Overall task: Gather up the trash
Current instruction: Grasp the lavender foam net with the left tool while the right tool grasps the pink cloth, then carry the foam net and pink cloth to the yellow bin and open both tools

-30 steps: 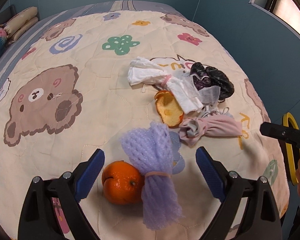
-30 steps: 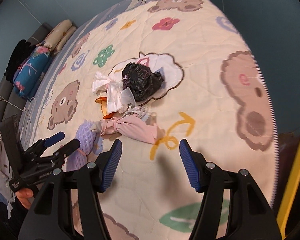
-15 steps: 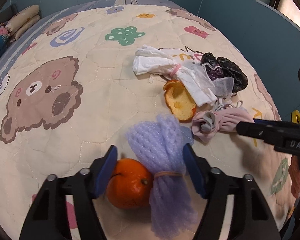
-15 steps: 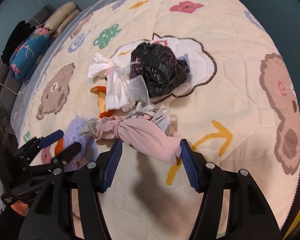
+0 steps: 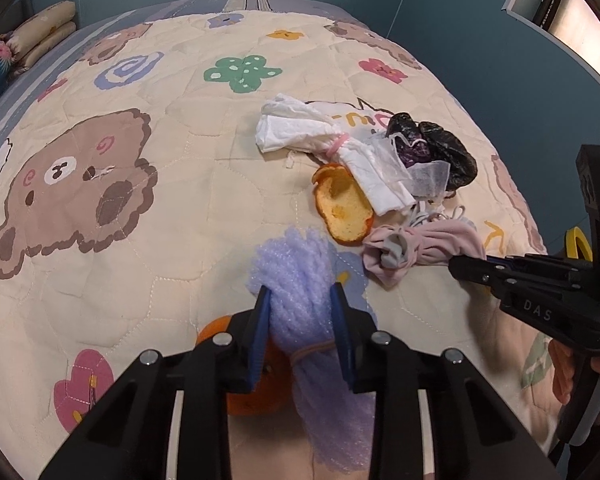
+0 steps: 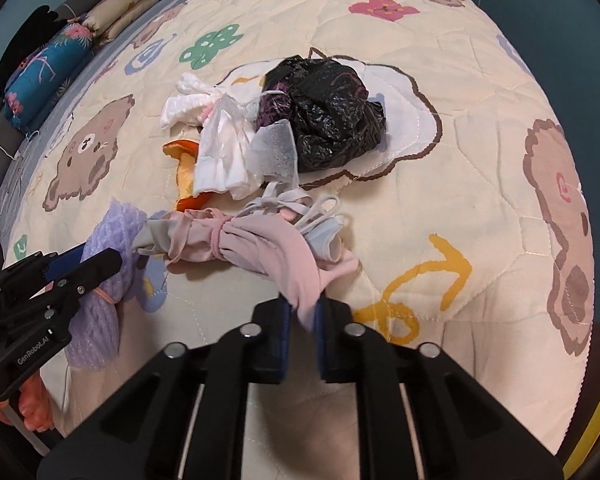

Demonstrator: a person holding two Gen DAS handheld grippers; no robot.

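I'm seeing matt quilted cloth on the bedspread (image 5: 172,240), glossy crinkled plastic on the black bag (image 6: 332,112), and soft netted foam on the purple wrap (image 5: 300,280).

left tongs (image 5: 302,322): black frame, blue pads, silver screws | right tongs (image 6: 300,330): same

Purple foam netting (image 5: 300,280), banded near its middle, is lying beside a whole orange (image 5: 256,384). A pink cloth bundle (image 6: 260,248) is lying near an orange peel (image 5: 342,208), white tissue wads (image 5: 312,136) and a crumpled black bag (image 6: 328,116).
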